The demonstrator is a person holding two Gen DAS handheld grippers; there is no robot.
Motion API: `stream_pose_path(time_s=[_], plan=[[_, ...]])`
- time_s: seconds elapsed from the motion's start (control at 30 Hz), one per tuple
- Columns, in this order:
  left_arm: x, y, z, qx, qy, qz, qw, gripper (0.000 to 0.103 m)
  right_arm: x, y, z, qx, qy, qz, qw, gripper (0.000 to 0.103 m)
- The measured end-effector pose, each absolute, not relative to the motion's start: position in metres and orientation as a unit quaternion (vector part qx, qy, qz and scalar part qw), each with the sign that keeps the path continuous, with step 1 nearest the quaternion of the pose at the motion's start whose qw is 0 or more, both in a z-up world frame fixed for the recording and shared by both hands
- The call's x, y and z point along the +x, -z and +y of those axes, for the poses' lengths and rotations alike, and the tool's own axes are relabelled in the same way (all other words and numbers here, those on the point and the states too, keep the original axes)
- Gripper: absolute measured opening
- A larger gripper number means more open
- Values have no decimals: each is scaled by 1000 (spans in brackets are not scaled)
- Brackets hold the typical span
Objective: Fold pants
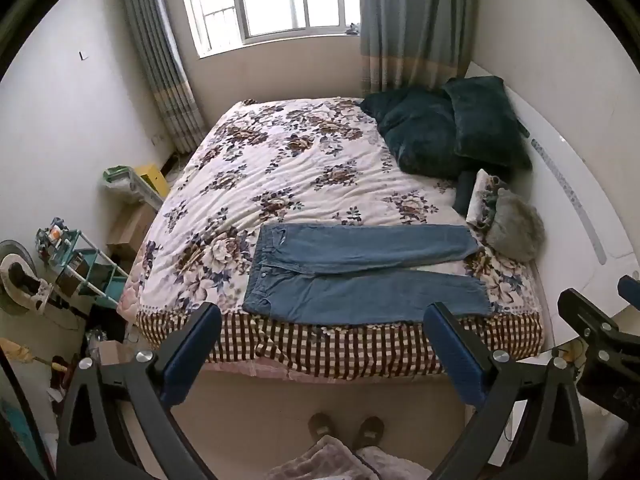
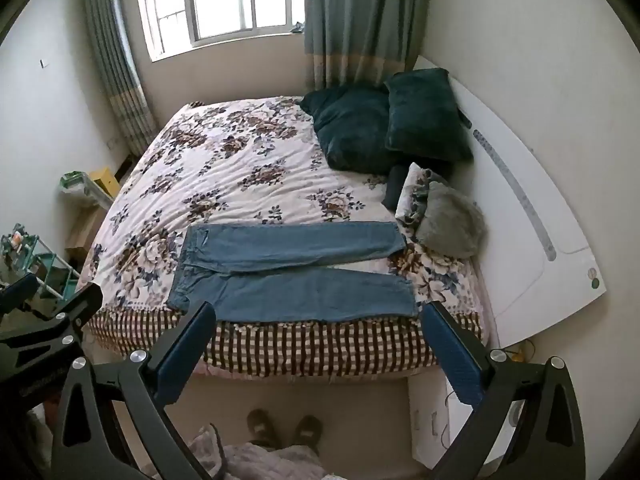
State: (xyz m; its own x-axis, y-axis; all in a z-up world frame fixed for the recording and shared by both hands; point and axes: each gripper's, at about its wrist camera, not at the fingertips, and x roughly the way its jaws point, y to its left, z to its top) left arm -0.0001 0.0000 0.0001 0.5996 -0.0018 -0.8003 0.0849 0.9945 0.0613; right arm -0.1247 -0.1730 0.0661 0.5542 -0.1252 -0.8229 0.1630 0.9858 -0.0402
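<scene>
Pants (image 1: 360,276) lie flat and unfolded on the bed (image 1: 280,176), both tools, left tool (image 1: 320,344) and right tool (image 2: 320,340), open, empty and well short, so reaching in to grasp comes next.

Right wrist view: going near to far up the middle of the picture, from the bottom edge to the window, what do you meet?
Slippers on the floor → checkered bed skirt → jeans laid flat, both legs spread → floral quilt → wall under the sill → window.
</scene>
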Motion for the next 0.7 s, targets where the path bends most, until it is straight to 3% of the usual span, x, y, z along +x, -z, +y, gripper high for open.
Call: stream_pose_path(time_s=[0.7], plan=[[-2, -1, 14, 35, 23, 447, 894, 103, -122, -53, -164, 18, 69, 475, 877, 103]])
